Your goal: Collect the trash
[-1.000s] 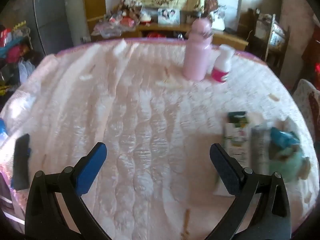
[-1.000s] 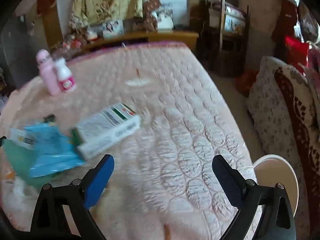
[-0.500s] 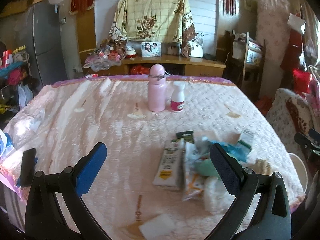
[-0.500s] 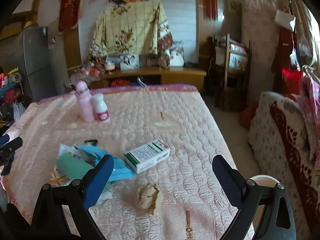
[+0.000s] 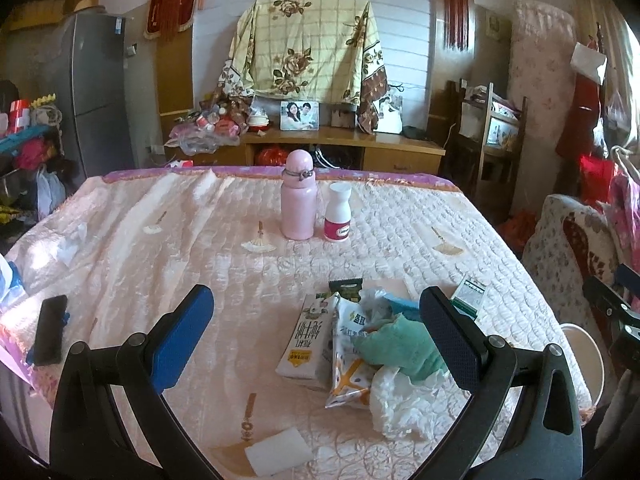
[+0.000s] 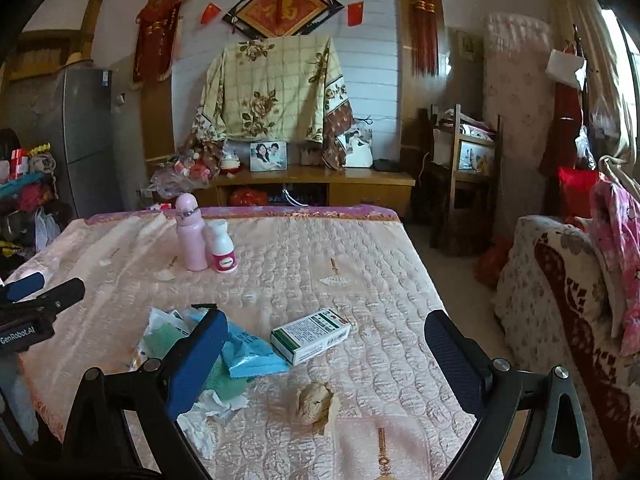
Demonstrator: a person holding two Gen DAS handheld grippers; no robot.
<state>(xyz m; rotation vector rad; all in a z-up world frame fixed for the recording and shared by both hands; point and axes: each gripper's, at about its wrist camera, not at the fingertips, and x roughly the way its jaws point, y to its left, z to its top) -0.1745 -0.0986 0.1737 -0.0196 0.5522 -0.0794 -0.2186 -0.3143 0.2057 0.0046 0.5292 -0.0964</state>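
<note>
Both the left gripper (image 5: 316, 340) and the right gripper (image 6: 324, 354) hang with jaws wide apart, holding nothing, above a quilted satin table cover (image 5: 160, 248). The trash lies in a heap well in front of a smooth pink bottle (image 5: 298, 196): a flat milk carton (image 5: 306, 340), crumpled white tissue (image 5: 404, 404), a glossy blue wrapper (image 6: 252, 354), a rectangular green-and-white box (image 6: 310, 335) and a wadded brown paper ball (image 6: 314, 402).

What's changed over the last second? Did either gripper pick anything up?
Both grippers pulled back and tilted up from close over the bedspread, so the whole table and room now show. Neither took hold of anything: the left gripper and right gripper stay open and empty. The trash pile, green-and-white box, crumpled brown paper, pink bottle and white bottle seem to lie where they were.
</note>
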